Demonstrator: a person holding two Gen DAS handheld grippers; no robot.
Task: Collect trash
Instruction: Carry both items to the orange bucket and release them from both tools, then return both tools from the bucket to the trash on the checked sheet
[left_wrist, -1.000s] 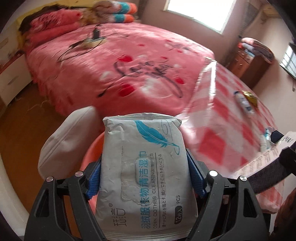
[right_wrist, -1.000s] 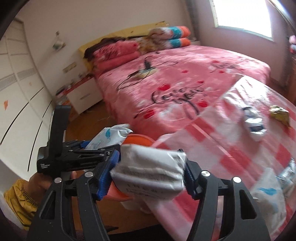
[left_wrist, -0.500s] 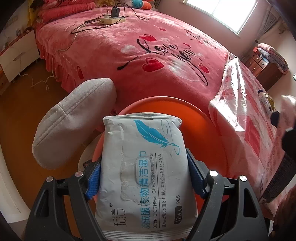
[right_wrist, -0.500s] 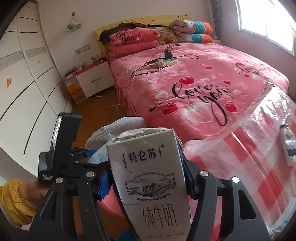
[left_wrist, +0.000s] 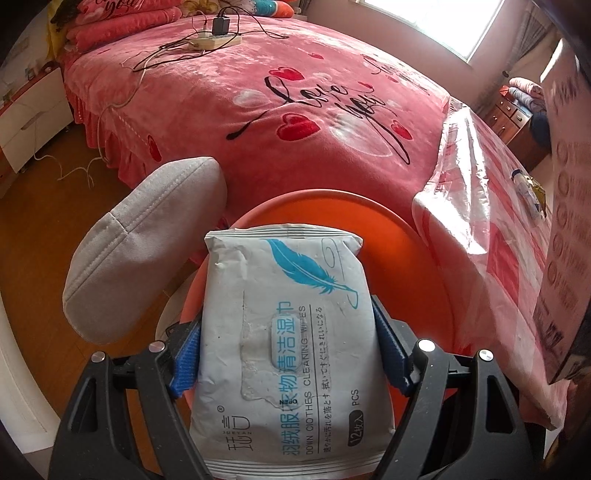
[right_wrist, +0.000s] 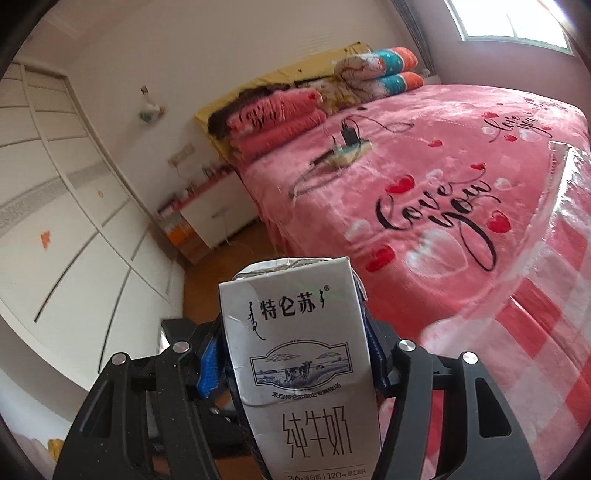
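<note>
My left gripper (left_wrist: 286, 360) is shut on a white pack of cleaning wipes (left_wrist: 288, 332) with a blue feather print, its blue pads pressing both long sides. The pack hangs over an orange bin (left_wrist: 417, 266) standing beside the table. In the right wrist view my right gripper (right_wrist: 293, 354) is shut on a grey milk carton (right_wrist: 299, 354), held upright between the blue pads. That carton also shows as a blurred box at the right edge of the left wrist view (left_wrist: 565, 229).
A grey padded chair back (left_wrist: 144, 243) sits left of the bin. A table with a red checked plastic cloth (left_wrist: 495, 229) carries a small bottle and wrapper (left_wrist: 528, 188). Behind lies a pink bed (left_wrist: 295, 92) with a power strip (left_wrist: 214, 40); white wardrobes (right_wrist: 55, 221) line the left wall.
The left gripper sank with the wipes pack until it hung over the orange bin, then held still. The right gripper swung left with the carton, which turned its printed face up.
</note>
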